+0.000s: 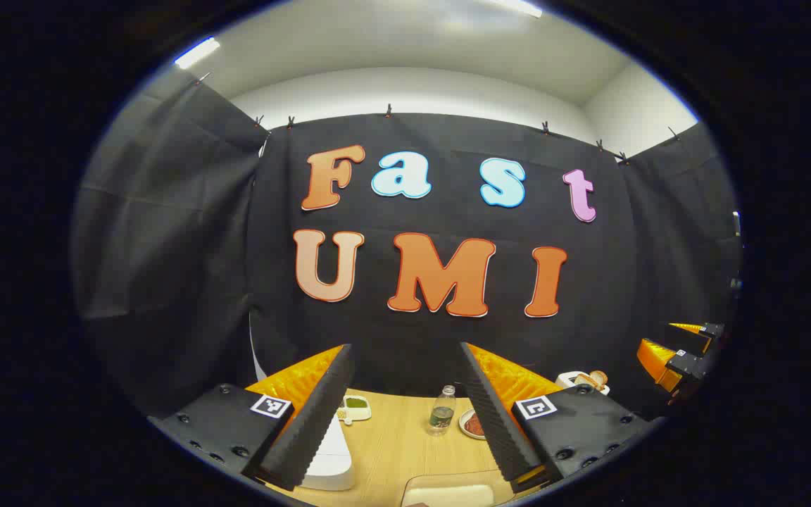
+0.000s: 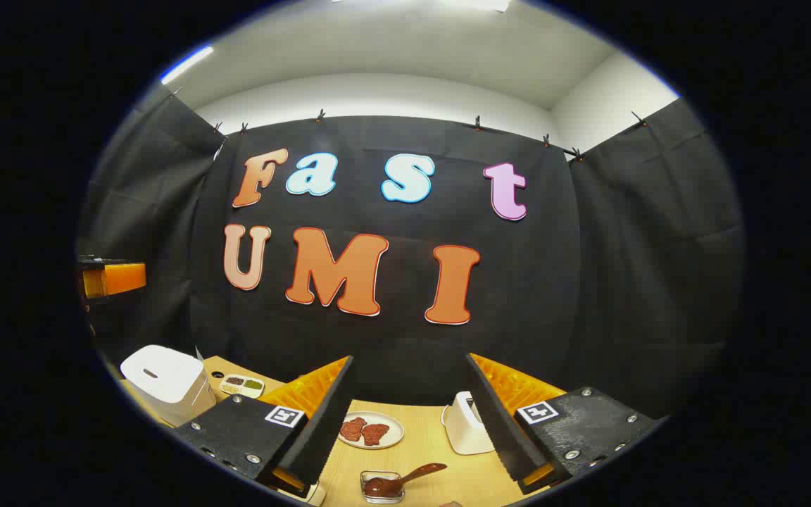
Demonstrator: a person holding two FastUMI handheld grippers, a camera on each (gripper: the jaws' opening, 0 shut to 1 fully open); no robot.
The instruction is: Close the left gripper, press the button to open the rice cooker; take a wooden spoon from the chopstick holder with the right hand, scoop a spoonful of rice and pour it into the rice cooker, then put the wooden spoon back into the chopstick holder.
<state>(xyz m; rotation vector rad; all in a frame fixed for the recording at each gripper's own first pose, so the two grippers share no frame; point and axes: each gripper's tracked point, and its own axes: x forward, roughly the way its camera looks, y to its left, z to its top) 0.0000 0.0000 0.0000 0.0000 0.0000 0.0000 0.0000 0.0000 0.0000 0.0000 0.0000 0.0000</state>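
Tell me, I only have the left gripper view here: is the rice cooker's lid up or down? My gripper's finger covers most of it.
Observer: Down. In the right gripper view the rice cooker stands in full sight with its lid shut.
Operator: Is the right gripper holding a spoon?
Observer: No. The right gripper is open, with nothing between its fingers.
Operator: Any spoon around?
Observer: Yes. A spoon rests with its bowl in a small clear dish on the table, just ahead of that gripper.
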